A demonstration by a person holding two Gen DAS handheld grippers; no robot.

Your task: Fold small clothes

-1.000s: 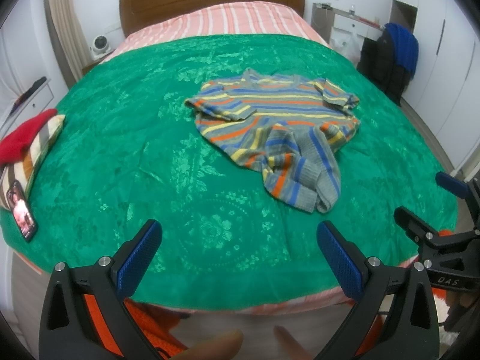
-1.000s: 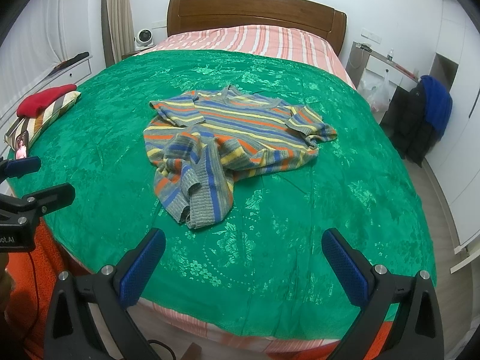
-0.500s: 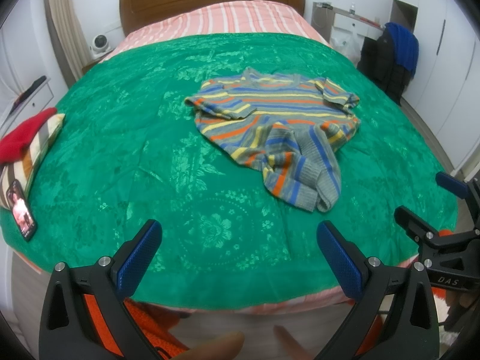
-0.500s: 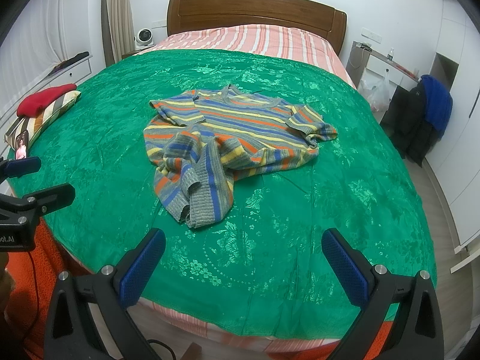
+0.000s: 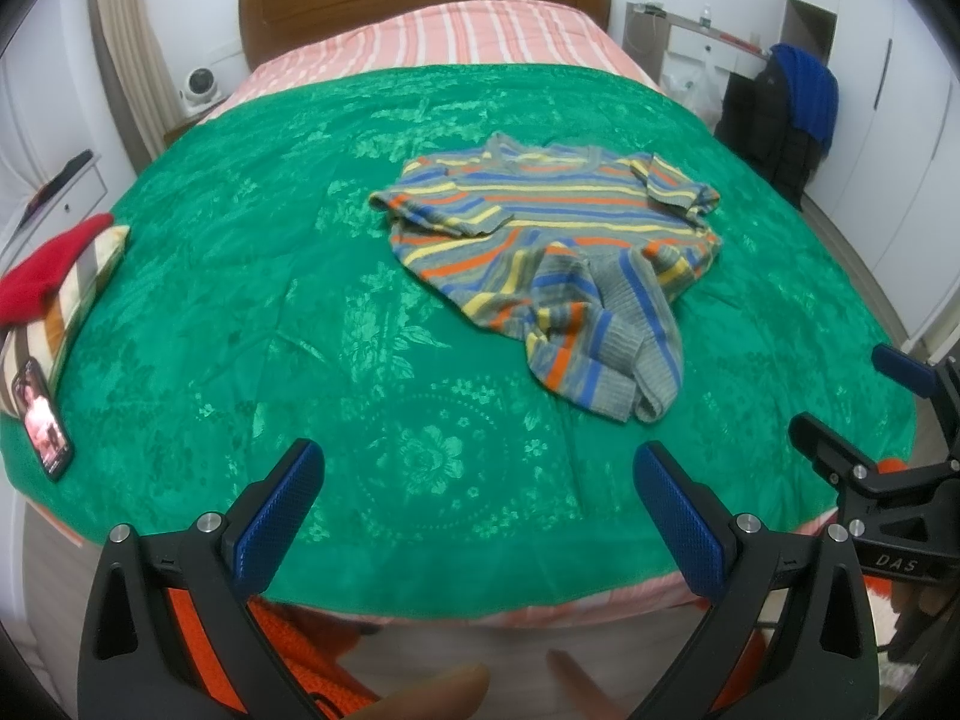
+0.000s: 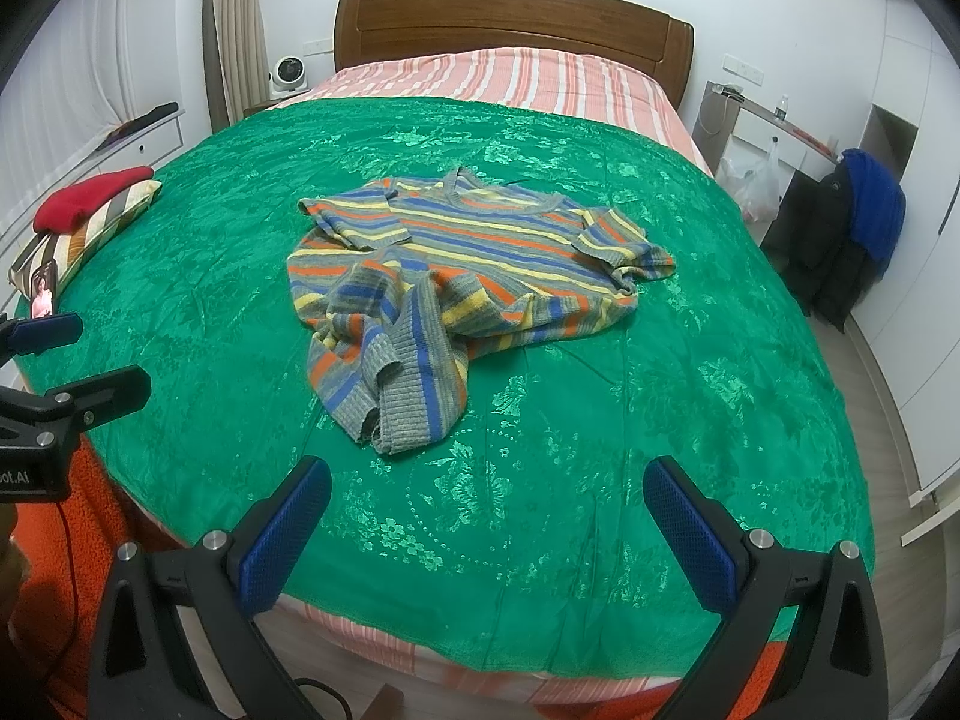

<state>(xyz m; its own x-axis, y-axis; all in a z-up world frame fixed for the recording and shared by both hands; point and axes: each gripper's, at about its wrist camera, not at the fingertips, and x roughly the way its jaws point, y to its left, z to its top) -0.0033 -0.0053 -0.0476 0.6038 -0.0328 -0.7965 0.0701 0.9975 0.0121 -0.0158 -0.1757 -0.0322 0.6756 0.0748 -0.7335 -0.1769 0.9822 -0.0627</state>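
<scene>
i have both tools back at the foot of the bed, and the striped sweater (image 5: 555,252) lies ahead of them, well apart from either, on the green bedspread (image 5: 240,312). my left hand-held gripper (image 5: 474,492) is wide open with nothing between its blue pads, and the right hand-held gripper (image 6: 489,510) is spread just as wide and also empty. the sweater's collar points away toward the headboard (image 6: 510,18) and its hem end comes toward me, so its long axis runs roughly away from me. the near end is bunched into a crumpled lump (image 6: 390,372) rather than lying flat. from the left tool that lump sits ahead and to the right; from the right tool it sits ahead and to the left, so it lies between the two, and i can't call either one clearly nearer. i judge the next move is a forward reach to that bunched hem.
</scene>
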